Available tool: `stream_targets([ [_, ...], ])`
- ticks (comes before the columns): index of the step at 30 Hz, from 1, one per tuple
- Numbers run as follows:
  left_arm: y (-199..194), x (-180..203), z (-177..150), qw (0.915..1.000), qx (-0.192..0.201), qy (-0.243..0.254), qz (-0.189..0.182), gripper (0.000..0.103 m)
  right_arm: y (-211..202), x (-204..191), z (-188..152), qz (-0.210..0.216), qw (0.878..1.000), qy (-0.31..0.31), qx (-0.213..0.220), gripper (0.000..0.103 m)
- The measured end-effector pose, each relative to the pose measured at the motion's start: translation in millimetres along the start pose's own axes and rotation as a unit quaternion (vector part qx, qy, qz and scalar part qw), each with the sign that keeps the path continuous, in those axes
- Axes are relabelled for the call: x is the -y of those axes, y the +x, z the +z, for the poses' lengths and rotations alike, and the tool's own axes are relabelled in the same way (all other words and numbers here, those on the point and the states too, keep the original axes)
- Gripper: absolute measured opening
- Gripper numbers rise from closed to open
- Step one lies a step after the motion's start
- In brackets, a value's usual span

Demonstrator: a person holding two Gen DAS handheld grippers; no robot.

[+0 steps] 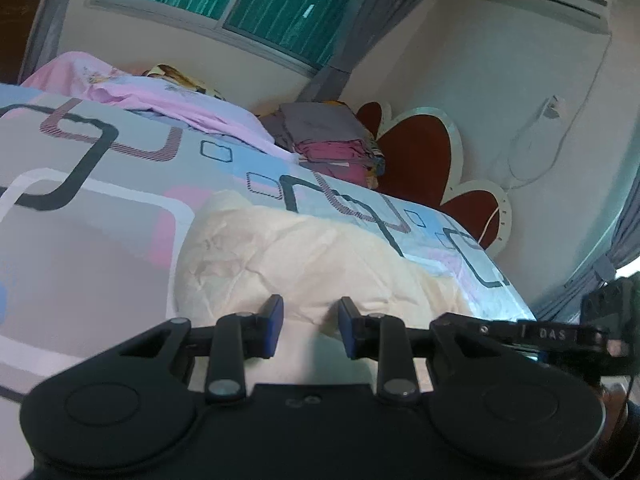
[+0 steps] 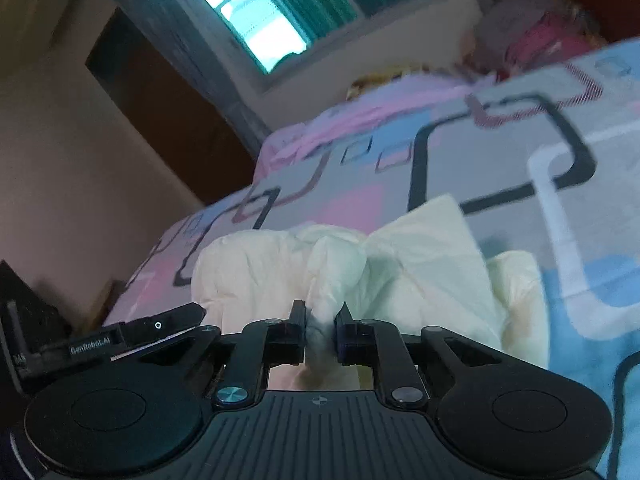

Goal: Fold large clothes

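Cream garment point(image 2: 360, 272) lies bunched ahead, spreading rightward; my right gripper point(image 2: 320, 330) pinches a fold, my left gripper point(image 1: 310, 326) stands part-open above its near edge.

Both cameras sit low and close over the bed point(image 1: 100, 208), each looking forward and slightly downward along its own gripper. The left wrist view faces the headboard point(image 1: 420, 152) corner; the right wrist view faces the window point(image 2: 248, 20) wall. Both show the cream garment point(image 1: 304, 256) and folded pile point(image 1: 332, 140).
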State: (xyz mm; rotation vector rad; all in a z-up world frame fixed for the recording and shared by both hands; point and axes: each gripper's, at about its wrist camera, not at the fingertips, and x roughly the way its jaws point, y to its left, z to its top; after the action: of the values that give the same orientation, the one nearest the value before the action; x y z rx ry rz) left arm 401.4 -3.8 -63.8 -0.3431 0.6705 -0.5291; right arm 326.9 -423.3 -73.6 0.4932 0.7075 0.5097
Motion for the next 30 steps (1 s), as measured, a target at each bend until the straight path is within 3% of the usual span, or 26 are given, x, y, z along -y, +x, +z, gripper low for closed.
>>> stream_targets([
  [4, 12, 6, 2, 0.9999, 0.000, 0.009, -0.011, 0.028, -15, 13, -24, -0.033, 0.999, 0.020, 0.031, 0.010],
  [7, 31, 16, 0, 0.9993, -0.020, 0.027, -0.014, 0.028, -12, 30, -39, -0.058, 0.997, 0.045, 0.027, 0.010],
  [12, 68, 34, -18, 0.9947, -0.058, 0.082, 0.020, 0.028, -2, 57, -58, -0.063, 0.995, 0.070, 0.017, 0.010],
  [17, 82, 39, -21, 0.9913, -0.084, 0.093, 0.039, 0.028, -2, 72, -62, -0.054, 0.994, 0.095, 0.019, 0.010],
  [20, 71, 39, -14, 0.9896, -0.089, 0.108, 0.031, 0.029, -14, 66, -43, -0.064, 0.993, 0.099, 0.009, 0.012],
  [22, 53, 36, -7, 0.9922, -0.064, 0.101, 0.035, 0.037, -36, 51, -30, -0.094, 0.993, 0.072, 0.028, 0.051],
  [24, 34, 28, -1, 0.9937, -0.026, 0.097, 0.049, 0.037, -50, 35, -16, -0.101, 0.993, 0.033, 0.051, 0.062],
  [28, 28, 0, 20, 0.9960, 0.000, 0.051, 0.074, 0.034, -31, 1, 21, -0.099, 0.995, -0.015, 0.025, 0.058],
  [30, 33, -5, 29, 0.9963, 0.001, 0.036, 0.078, 0.031, -10, -19, 34, -0.094, 0.995, -0.040, 0.009, 0.041],
])
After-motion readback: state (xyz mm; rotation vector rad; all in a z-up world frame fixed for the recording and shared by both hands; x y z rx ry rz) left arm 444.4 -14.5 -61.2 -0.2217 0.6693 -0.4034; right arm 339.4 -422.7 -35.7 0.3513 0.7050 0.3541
